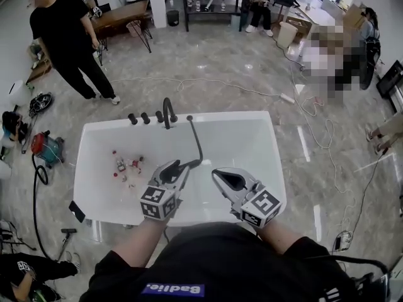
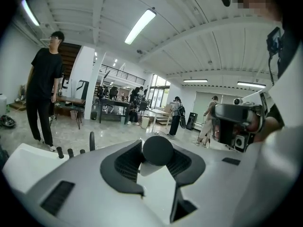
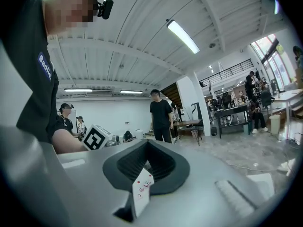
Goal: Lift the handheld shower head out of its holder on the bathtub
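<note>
The white bathtub [image 1: 252, 116] lies across the head view below me. A black faucet [image 1: 167, 112] and three knobs [image 1: 145, 118] stand on its far rim. A black hose [image 1: 199, 145] runs from that rim down to my left gripper [image 1: 179, 167], which hovers over the tub's middle. Its jaws are shut on the black shower head [image 2: 157, 150], whose round end shows between the pads. My right gripper [image 1: 218, 173] hangs just to the right of it over the tub, jaws shut with nothing in them [image 3: 147, 143].
Several small red and white items [image 1: 126, 165] lie on the tub's bottom at the left. A person in black [image 1: 69, 36] stands beyond the tub's far left corner. A red vacuum [image 1: 47, 147] and cables [image 1: 302, 106] lie on the floor around the tub.
</note>
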